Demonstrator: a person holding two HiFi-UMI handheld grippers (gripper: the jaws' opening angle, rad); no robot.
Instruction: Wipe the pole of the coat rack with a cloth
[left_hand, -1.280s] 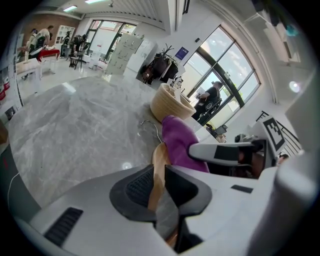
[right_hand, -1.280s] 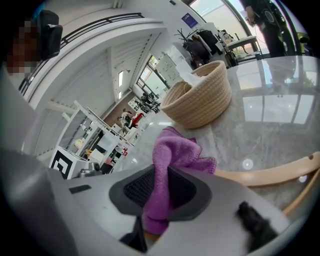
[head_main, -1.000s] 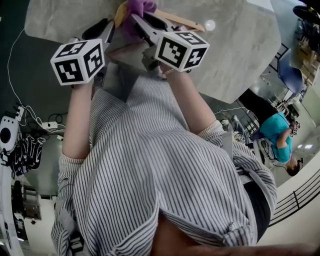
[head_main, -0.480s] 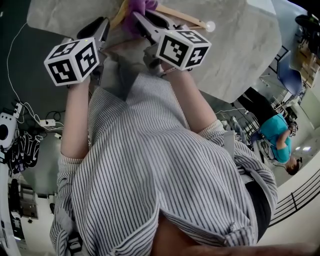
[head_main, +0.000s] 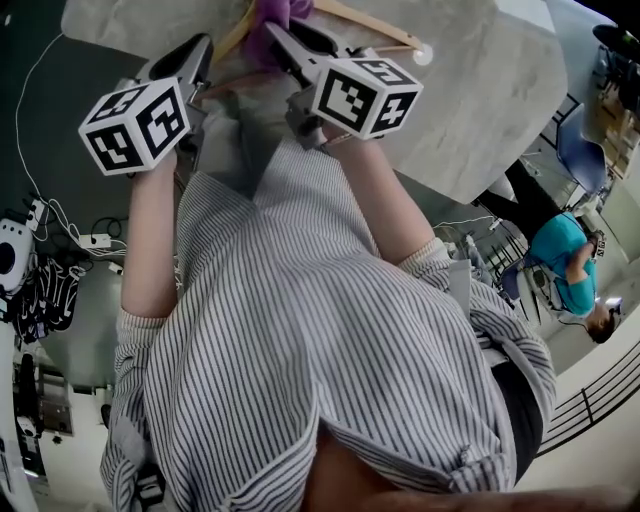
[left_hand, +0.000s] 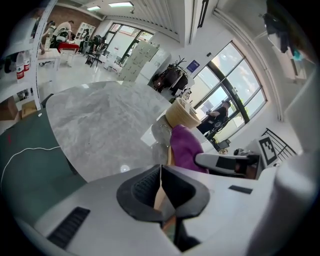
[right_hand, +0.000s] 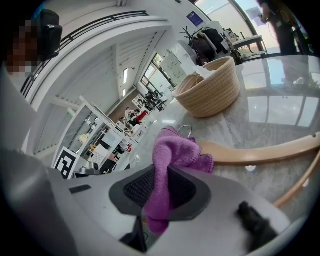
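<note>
Marble bench (head_main: 480, 110) fills the upper frame: your left hand-held gripper (left_hand: 161, 172) is clamped on the wooden pole (head_main: 370, 24), top centre; your right hand-held gripper (right_hand: 160, 185) pinches the purple cloth (right_hand: 175, 150) against it. Brace firmly; stroke lengthwise.

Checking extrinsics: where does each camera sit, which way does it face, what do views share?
Head view: on the person's head, facing steeply down at the marble table; striped shirt, forearms, left gripper, right gripper show.
Left gripper view: rides the left gripper, looks along jaws shut on the wooden hanger; right gripper shows.
Right gripper view: rides the right gripper, looks along jaws shut on the purple cloth.
Shared: purple cloth, wooden hanger; gripper views share the basket.
</note>
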